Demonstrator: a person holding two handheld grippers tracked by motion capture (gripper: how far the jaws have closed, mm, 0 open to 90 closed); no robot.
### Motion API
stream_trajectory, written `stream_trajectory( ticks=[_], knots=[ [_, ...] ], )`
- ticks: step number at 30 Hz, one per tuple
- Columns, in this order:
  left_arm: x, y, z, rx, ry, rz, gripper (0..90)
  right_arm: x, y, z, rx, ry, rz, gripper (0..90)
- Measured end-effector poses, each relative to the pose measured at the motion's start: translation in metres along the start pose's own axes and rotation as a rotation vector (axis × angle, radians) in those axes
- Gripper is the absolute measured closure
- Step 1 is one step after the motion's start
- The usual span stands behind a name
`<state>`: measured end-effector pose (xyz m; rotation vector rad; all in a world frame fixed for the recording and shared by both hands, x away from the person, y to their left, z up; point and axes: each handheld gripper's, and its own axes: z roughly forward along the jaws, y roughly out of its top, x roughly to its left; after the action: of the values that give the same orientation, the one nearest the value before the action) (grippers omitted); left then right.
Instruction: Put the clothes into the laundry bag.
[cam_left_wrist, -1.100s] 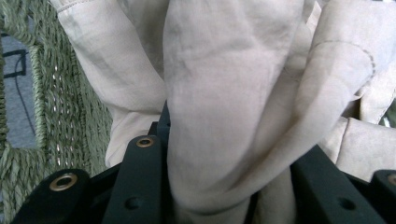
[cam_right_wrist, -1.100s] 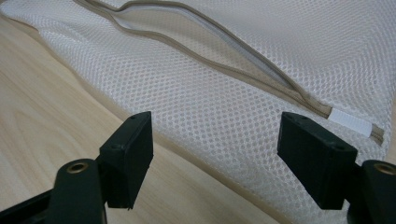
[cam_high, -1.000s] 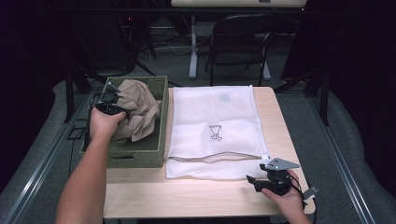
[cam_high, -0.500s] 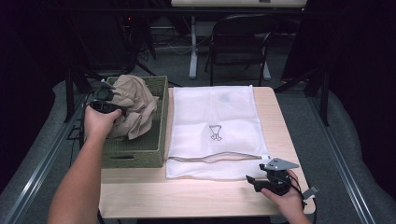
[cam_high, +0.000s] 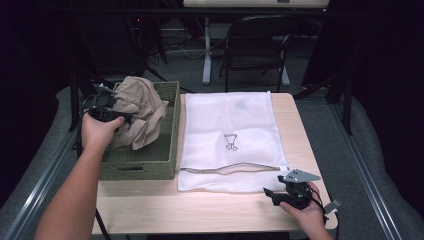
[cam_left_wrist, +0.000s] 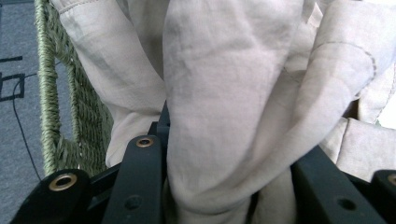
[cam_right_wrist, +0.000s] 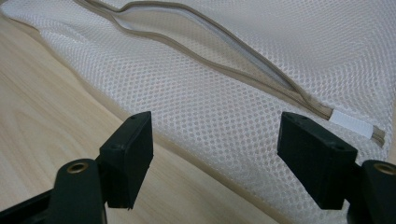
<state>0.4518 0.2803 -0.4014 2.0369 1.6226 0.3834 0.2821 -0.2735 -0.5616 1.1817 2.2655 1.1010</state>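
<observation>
Beige garment (cam_high: 137, 112): crumpled linen-like cloth, bunched up and raised partly above the rim of the woven green basket (cam_high: 167, 150), its lower folds hanging down inside the basket. In the left gripper view the cloth (cam_left_wrist: 224, 116) runs down between my two black jaws in a thick fold, and both jaws press against it from either side; the basket's woven wall (cam_left_wrist: 51, 93) stands to the left of it.

Left hand-held gripper (cam_high: 107, 107): clenched on the beige garment, at the garment's left edge, over the far-left part of the basket. My left hand (cam_high: 97, 132) wraps the body from below.

Basket: sits on the left part of the desk (cam_high: 200, 210), its right wall just beside the white mesh bag (cam_high: 230, 120).

Mesh bag: lies flat across the middle of the desk, small dark emblem near its centre, zipper along the near edge partly undone. In the right gripper view the zipper (cam_right_wrist: 261, 79) gapes, with its end tab at the right.

Right hand-held gripper (cam_high: 280, 192): released, jaws spread wide with nothing between them, resting at the near-right corner of the desk, tips at the bag's near edge (cam_right_wrist: 215, 140).
</observation>
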Motion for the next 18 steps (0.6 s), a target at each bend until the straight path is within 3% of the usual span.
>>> stream_trajectory(
  ticks=[8,18],
  knots=[
    [0.0,-0.001,-0.011,0.011,-0.042,0.011,64.2,0.001,0.0,0.001,-0.002,-0.001,0.002,26.3],
    [-0.011,0.001,-0.022,0.029,-0.092,0.047,64.1,0.001,0.0,0.001,-0.001,-0.002,0.002,26.3]
  ],
)
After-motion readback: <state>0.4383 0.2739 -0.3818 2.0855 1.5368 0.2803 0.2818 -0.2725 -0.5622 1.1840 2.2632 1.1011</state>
